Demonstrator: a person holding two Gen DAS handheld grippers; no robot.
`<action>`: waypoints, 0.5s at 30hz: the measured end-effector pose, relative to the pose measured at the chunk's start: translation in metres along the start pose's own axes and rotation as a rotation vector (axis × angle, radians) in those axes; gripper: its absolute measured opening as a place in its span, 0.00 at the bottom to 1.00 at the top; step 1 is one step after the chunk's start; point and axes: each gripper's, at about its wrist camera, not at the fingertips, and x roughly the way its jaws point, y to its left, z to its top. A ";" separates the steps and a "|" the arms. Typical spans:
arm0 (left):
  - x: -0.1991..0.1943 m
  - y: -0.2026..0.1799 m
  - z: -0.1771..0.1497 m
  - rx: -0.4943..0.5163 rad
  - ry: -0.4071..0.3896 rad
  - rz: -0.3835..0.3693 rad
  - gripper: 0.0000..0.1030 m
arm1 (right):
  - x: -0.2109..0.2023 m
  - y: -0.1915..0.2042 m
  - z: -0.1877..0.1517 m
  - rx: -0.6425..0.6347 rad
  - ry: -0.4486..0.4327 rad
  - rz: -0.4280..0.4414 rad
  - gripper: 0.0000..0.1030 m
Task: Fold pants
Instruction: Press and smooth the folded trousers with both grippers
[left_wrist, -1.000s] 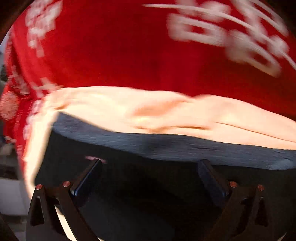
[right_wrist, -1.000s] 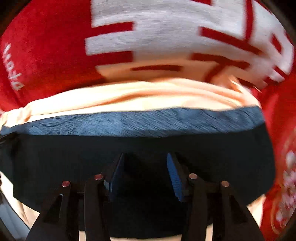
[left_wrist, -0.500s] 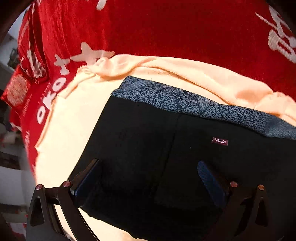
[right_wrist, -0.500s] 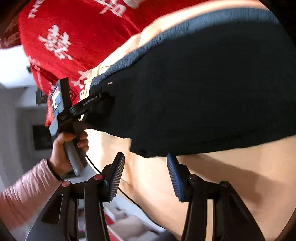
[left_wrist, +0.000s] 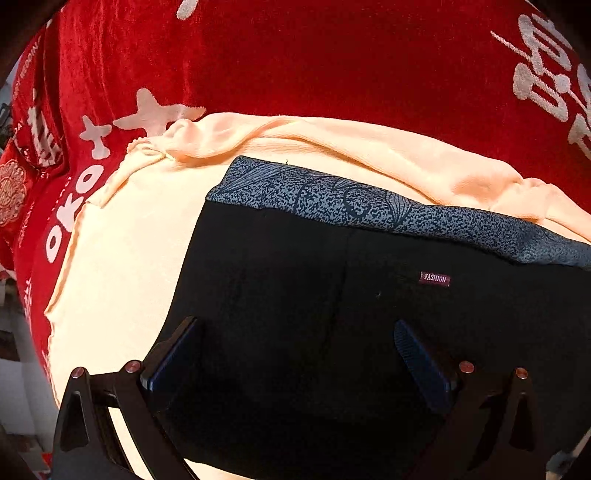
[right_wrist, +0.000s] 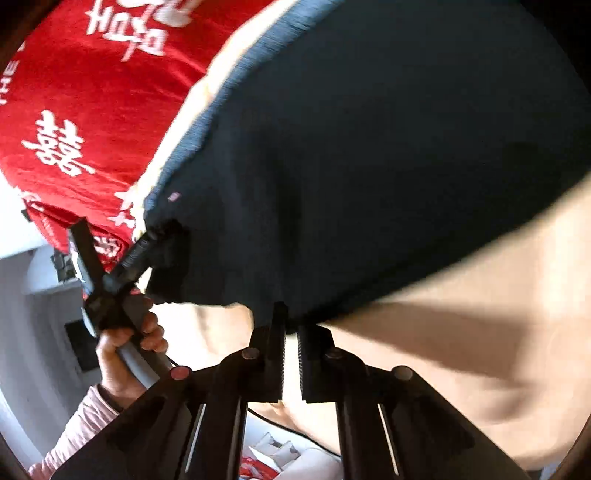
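Note:
Black pants (left_wrist: 332, 314) with a blue patterned waistband (left_wrist: 369, 206) and a small "FASHION" tag (left_wrist: 435, 278) lie folded on a peach cloth (left_wrist: 122, 258). My left gripper (left_wrist: 295, 354) is open, its fingers resting over the near part of the pants. In the right wrist view the pants (right_wrist: 369, 147) fill the upper frame. My right gripper (right_wrist: 291, 325) is shut on the near edge of the pants. The left gripper (right_wrist: 155, 243) shows there at the pants' left corner, held by a hand.
A red blanket with white characters (left_wrist: 295, 66) covers the surface beyond the peach cloth, and also shows in the right wrist view (right_wrist: 92, 92). White furniture and floor clutter (right_wrist: 280, 454) lie below the surface edge.
My right gripper has closed from open onto the pants' near edge. The left view has steadied and pulled back slightly, its jaws still open over the pants.

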 end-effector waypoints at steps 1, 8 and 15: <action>-0.001 0.000 0.000 -0.004 0.008 0.003 1.00 | -0.003 -0.002 -0.004 0.003 0.009 -0.004 0.05; -0.042 -0.043 -0.016 0.062 0.043 -0.043 1.00 | -0.073 0.021 0.010 -0.295 -0.116 -0.311 0.41; -0.057 -0.161 -0.059 0.183 0.121 -0.177 1.00 | -0.092 -0.004 0.078 -0.368 -0.210 -0.626 0.43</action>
